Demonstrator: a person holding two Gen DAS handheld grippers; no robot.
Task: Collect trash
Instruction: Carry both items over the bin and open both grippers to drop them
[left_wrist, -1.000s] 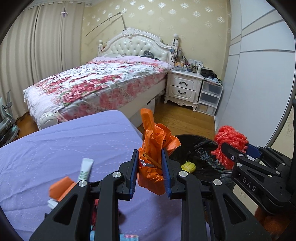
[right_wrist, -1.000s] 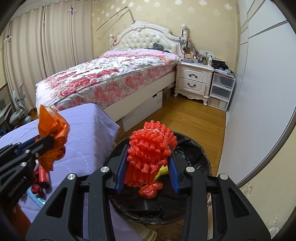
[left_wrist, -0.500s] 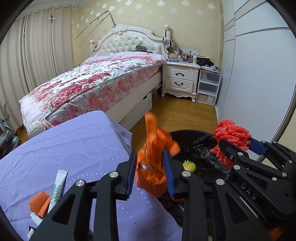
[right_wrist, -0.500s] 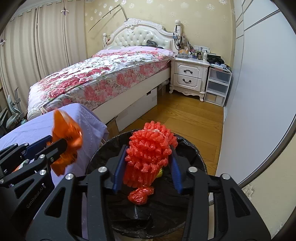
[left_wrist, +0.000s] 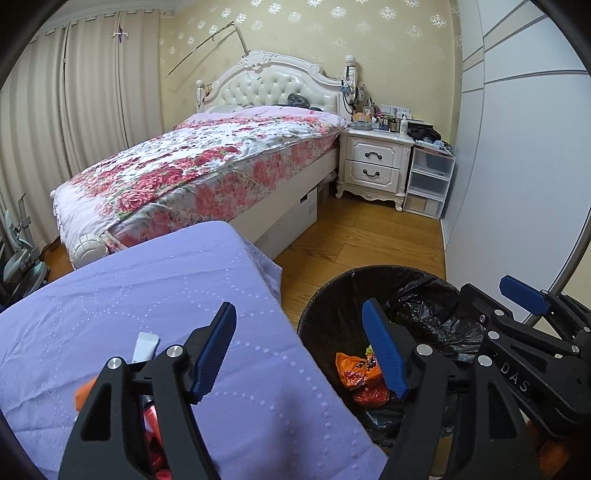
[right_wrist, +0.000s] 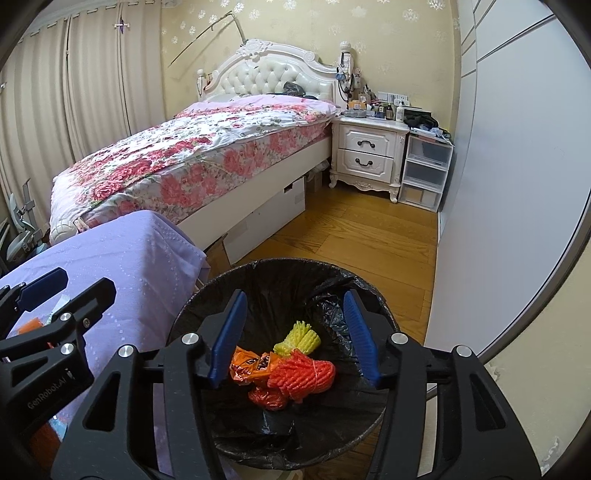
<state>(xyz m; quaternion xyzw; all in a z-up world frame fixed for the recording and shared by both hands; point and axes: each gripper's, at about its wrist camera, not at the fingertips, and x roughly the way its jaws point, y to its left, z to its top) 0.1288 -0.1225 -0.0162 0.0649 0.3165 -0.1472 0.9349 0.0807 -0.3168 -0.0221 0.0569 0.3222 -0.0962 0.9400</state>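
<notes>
Lying in the bin (right_wrist: 207, 295), orange wrapper (right_wrist: 251, 363) and red netting (right_wrist: 306, 373) below both grippers' opening, empty fingers (right_wrist: 225, 336).

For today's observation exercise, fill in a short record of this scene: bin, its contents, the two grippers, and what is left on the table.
bin: black-lined trash bin on the floor beside the table
contents: orange wrapper, red foam net, yellow foam net
left gripper: jaws opening, nothing between them
right gripper: jaws opening, nothing between them, over the bin
table: purple cloth, white tube
</notes>
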